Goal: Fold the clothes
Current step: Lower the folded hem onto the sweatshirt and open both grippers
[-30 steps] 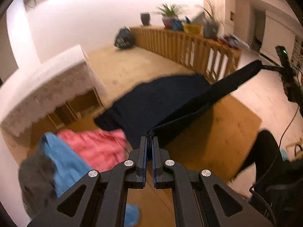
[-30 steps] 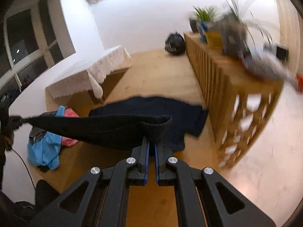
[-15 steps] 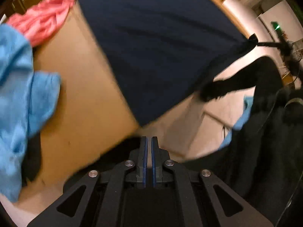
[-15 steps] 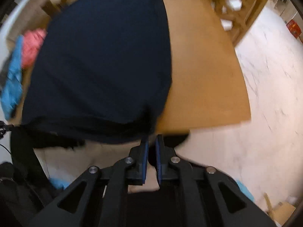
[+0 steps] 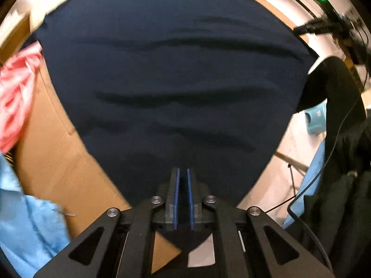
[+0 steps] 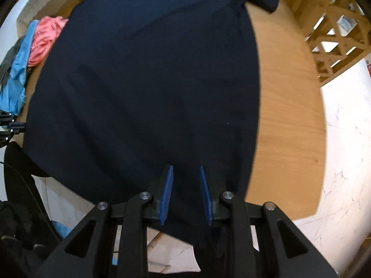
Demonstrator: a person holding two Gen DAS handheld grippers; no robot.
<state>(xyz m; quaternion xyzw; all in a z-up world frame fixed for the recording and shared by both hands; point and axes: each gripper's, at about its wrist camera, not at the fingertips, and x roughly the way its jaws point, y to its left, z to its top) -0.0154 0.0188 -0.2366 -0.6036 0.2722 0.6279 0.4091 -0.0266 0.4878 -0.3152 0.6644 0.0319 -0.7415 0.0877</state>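
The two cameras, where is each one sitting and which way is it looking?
Left wrist: sits on the left gripper, looks down at the navy garment; a dark-clothed leg and the other gripper show on the right.
Right wrist: sits on the right gripper, looks down at the same garment's other side; its jaws are opening over the cloth.
Both share: the navy garment, the brown board, the pink cloth and blue cloth.
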